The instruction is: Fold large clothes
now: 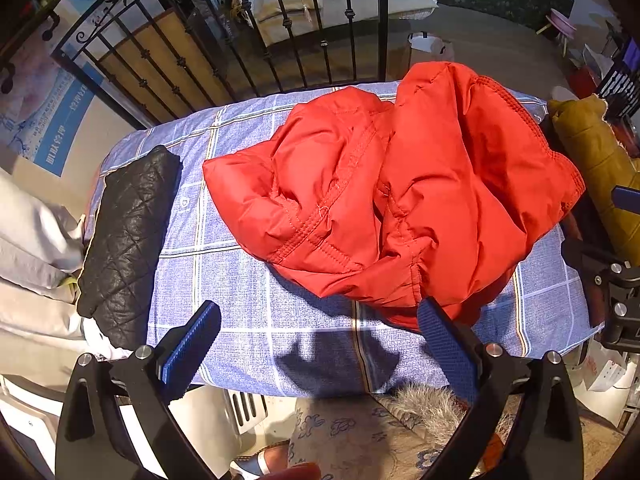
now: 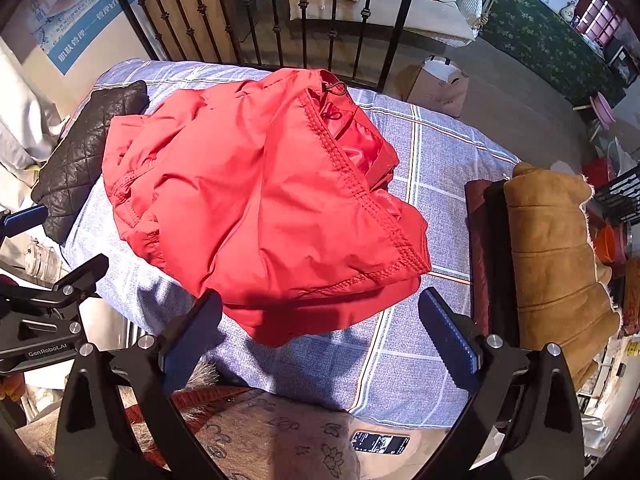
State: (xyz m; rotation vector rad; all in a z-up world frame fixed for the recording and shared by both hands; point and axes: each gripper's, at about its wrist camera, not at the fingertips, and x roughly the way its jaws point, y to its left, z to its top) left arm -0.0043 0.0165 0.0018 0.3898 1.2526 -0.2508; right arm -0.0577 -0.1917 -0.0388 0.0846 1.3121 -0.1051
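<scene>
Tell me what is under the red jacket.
The red jacket lies crumpled on the blue checked cloth, which shows all around it. Whatever lies beneath its middle is covered and cannot be seen.

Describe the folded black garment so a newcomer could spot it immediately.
Start at the blue checked sheet covering the table. At its left edge, beside the crumpled red jacket, lies the black quilted jacket. It alone is dark, diamond-stitched and neatly folded.

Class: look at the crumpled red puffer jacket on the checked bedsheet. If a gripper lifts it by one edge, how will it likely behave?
The red jacket will probably flop and drape, since it lies in soft, rumpled folds. Its smooth, shiny shell looks slippery, so a pinch may slide. The puffy quilting suggests it is light for its bulk.
</scene>
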